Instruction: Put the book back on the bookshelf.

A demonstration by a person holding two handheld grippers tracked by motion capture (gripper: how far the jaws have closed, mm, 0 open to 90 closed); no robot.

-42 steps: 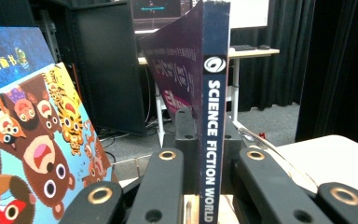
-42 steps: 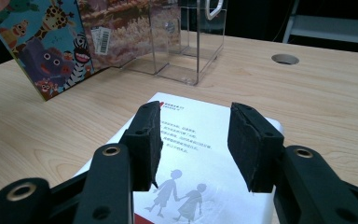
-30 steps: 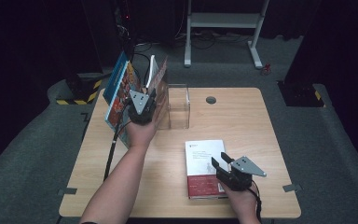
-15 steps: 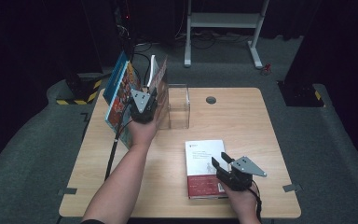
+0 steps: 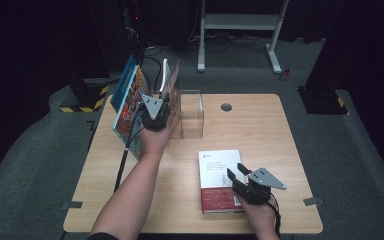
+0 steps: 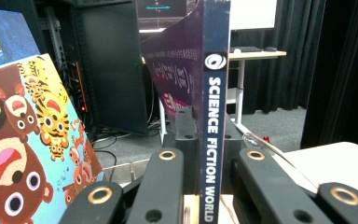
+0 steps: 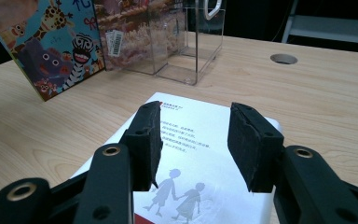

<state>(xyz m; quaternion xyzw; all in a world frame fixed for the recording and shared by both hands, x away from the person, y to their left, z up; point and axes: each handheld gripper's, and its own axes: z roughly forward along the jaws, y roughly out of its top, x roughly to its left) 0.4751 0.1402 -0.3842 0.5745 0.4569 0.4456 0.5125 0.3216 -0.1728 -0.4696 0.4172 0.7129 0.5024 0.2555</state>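
My left gripper [image 5: 156, 111] hides most of the magazine [image 6: 213, 116] from above; its jaws are clamped on the spine, upright at the clear box [image 5: 192, 114]'s left end. Box contents hard to read through the glare, probably the magazine plus a picture book [image 5: 128, 107] leaning outside. Right gripper [image 7: 195, 140] hovers jaws wide over the white book [image 5: 220, 175] (flat, near edge), holding nothing.
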